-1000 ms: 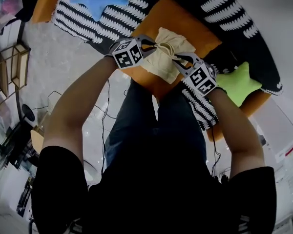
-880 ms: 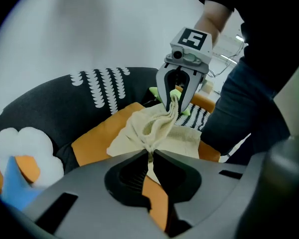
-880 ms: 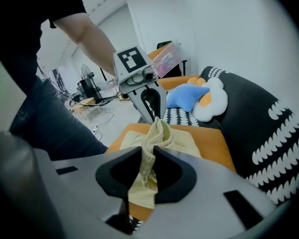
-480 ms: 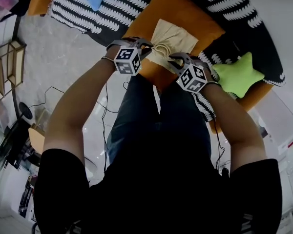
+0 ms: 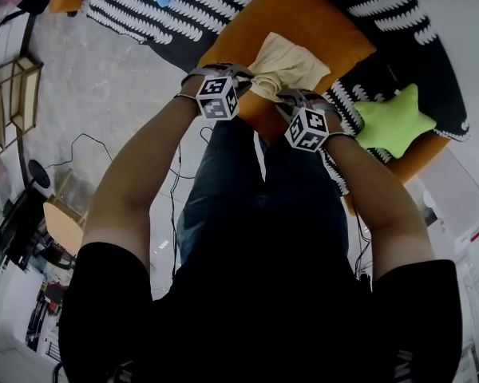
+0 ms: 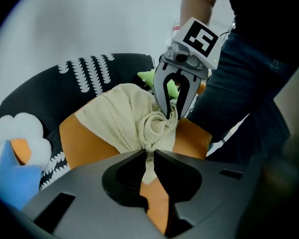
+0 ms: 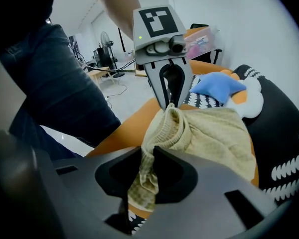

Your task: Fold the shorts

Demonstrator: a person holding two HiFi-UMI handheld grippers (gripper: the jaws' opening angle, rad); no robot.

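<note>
Cream ribbed knit is bunched between both my tools: the cream knitted shorts [image 5: 287, 58] lie on the orange seat cushion [image 5: 319, 18], and their near edge is gathered into a tight wad at the cushion's front, just ahead of my knees in dark blue jeans [image 5: 259, 206]. My left gripper [image 5: 247, 80] is clenched on that wad. In its own view a thin fold of the cloth runs down between the two dark jaws, which have just eased apart a little but still pinch it. My right gripper [image 5: 281, 96] grasps the same gathered edge from the other side. In its view a thicker roll of the knit fills the gap between its jaws, which have also just been opening slightly with the cloth held. The two tools point steeply down and meet tip to tip over the wad, their marker cubes turned up toward my head. Beyond the grips the rest of the shorts spreads flat across the orange cushion. Around the cushion is the black cover with white scalloped stripes [image 5: 144, 10]. A lime-green star-shaped pillow [image 5: 393, 122] lies on it to my right, a blue star-shaped pillow [image 7: 217, 86] lies farther back on my left, and a white cloud-shaped pillow [image 6: 17, 128] sits beside the blue one.
</note>
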